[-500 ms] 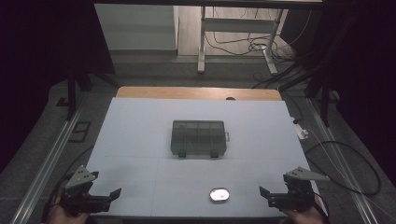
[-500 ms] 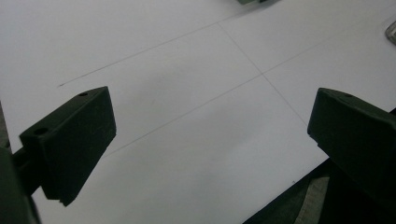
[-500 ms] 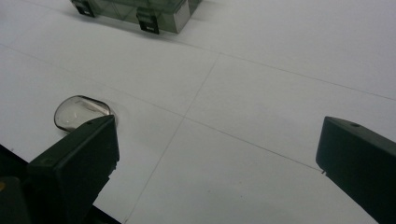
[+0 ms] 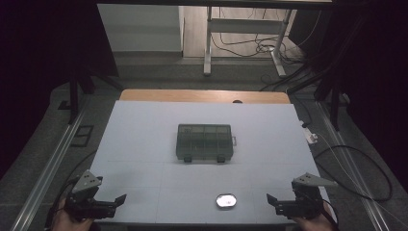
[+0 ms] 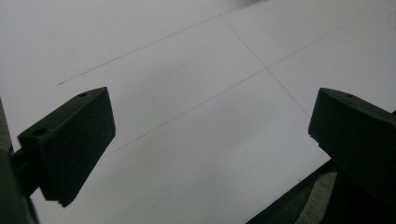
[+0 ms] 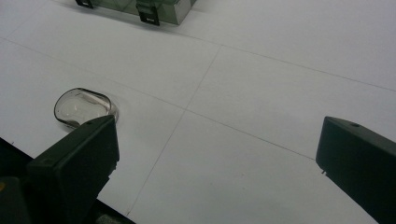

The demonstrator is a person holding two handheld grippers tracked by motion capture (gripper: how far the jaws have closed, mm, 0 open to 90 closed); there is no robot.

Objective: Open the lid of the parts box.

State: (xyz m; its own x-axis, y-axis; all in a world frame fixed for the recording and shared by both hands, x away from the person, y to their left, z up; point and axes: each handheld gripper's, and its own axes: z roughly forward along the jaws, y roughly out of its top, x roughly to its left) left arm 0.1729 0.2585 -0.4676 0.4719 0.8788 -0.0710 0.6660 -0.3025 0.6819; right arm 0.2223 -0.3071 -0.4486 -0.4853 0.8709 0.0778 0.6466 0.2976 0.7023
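High view shows our right hand-held gripper [image 4: 284, 202] and left hand-held gripper [image 4: 108, 202] wide open and empty at the bench [image 4: 144, 139] edge, so the clear dish [image 4: 226, 200] near the right one could skid off if nudged.

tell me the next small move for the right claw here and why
Probably ease the right claw forward and inward toward the small clear dish. Both claws sit open at the near table edge holding nothing, and the dish lies closest to the right one, apart from the closed compartment box at the table's middle. The left claw is farther away.
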